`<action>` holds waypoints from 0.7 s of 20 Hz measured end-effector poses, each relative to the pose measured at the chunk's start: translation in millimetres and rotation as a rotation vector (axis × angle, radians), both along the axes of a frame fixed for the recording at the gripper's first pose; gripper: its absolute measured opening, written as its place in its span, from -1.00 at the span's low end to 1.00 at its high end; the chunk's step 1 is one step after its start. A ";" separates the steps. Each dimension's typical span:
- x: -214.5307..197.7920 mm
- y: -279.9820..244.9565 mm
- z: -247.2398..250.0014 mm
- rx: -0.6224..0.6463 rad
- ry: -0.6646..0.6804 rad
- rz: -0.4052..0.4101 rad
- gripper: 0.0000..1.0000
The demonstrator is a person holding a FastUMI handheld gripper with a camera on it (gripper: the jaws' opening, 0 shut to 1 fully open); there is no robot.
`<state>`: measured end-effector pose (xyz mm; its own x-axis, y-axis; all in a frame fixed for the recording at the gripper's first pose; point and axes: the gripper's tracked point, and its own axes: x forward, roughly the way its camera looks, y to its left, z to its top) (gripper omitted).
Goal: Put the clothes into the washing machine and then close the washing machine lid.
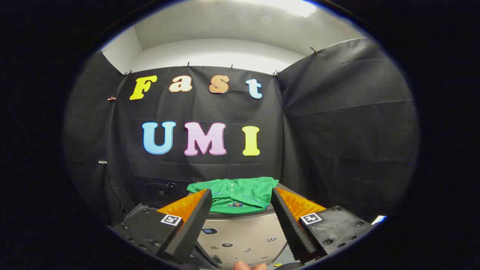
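Hovering gripper [240, 200] with 2 fingers spread wide, holding nothing.

Green clothes [240, 195] lie folded on top of the washing machine [240, 232], just beyond the fingertips and framed between them. The machine's pale front panel sits near, below the garment. Black cloth wall stands far behind.
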<state>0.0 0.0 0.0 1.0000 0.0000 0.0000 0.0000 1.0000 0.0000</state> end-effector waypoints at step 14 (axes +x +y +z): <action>-0.8 7.7 -2.9 -0.019 0.011 0.009 0.97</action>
